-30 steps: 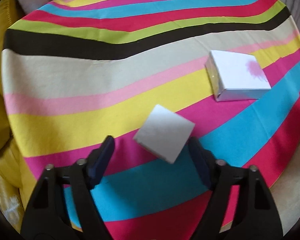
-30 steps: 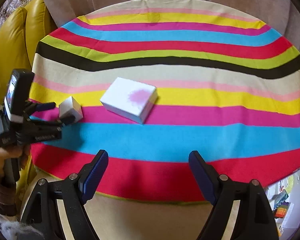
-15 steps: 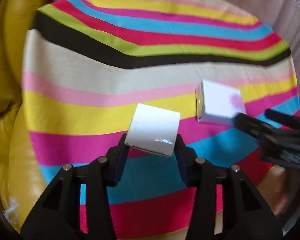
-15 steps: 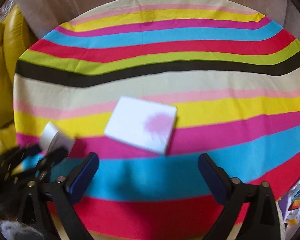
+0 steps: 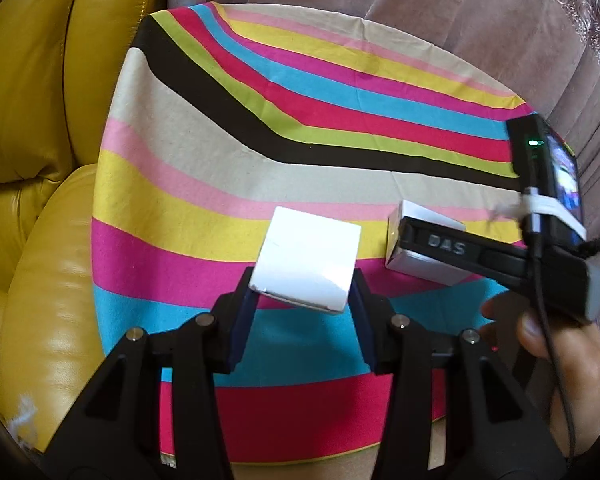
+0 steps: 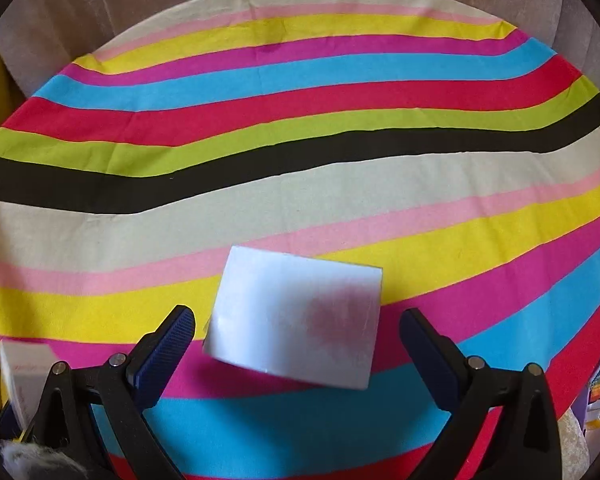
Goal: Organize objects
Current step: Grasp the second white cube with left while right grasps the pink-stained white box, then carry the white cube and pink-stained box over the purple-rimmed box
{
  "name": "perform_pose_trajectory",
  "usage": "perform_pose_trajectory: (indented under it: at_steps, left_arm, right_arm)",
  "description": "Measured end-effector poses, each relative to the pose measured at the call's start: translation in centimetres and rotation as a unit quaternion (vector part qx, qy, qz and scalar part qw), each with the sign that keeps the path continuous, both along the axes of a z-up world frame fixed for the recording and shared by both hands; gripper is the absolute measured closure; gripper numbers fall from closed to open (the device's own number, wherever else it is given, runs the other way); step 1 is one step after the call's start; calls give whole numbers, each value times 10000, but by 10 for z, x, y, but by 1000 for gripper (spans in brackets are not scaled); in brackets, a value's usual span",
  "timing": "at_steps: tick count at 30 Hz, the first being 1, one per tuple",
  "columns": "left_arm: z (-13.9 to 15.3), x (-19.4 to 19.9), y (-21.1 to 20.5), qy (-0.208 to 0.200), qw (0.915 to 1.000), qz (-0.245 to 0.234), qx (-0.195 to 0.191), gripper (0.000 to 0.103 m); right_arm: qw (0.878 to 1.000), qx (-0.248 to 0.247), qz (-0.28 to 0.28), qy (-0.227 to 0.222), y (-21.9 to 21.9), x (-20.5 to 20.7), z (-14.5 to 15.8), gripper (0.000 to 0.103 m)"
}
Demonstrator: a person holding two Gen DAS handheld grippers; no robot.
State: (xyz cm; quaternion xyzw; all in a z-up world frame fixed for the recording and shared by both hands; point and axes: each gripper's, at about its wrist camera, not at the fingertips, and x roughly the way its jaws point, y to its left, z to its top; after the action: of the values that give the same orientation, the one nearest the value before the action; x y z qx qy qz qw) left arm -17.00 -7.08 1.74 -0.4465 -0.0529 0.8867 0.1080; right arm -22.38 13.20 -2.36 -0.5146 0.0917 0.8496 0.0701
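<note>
Firmly clamped, the left gripper [image 5: 305, 280] holds a small white box [image 5: 306, 260] between its pads, lifted above the striped cloth [image 5: 204, 168] and tilted. Beside it, to the right, the right gripper [image 6: 296, 336] stands wide open, its fingers either side of a larger white box [image 6: 296, 324] with a pink smudge, pads clear of its sides. That box lies on the cloth, across the pink and yellow stripes. A hand [image 5: 556, 364] grips the right tool's handle. A yellow leather seat [image 5: 40, 160] sits left of the round table.
</note>
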Motion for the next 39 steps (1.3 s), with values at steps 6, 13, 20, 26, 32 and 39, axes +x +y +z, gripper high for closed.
perform_pose_trajectory:
  at_steps: [6, 13, 20, 26, 32, 39]
  left_arm:
    - [-3, 2, 1, -35, 10000, -3, 86, 54]
    - [-3, 5, 8, -22, 9999, -49, 89, 54]
    - [-2, 9, 13, -14, 9999, 1, 125, 54]
    - [0, 18, 18, 5, 9999, 50, 153, 54]
    - [6, 28, 33, 21, 9999, 35, 160, 54]
    - [11, 40, 55, 43, 9999, -60, 141, 54]
  right_arm:
    - [9997, 213, -104, -79, -1, -10, -15, 0]
    - [9995, 160, 1, -269, 1, -14, -34, 2]
    - [9992, 358, 129, -102, 4, -5, -27, 10]
    - [9982, 493, 265, 198, 10, 18, -8, 10]
    - [9962, 605, 370, 503, 12, 34, 13, 10]
    - [9950, 559, 390, 723, 26, 57, 29, 10]
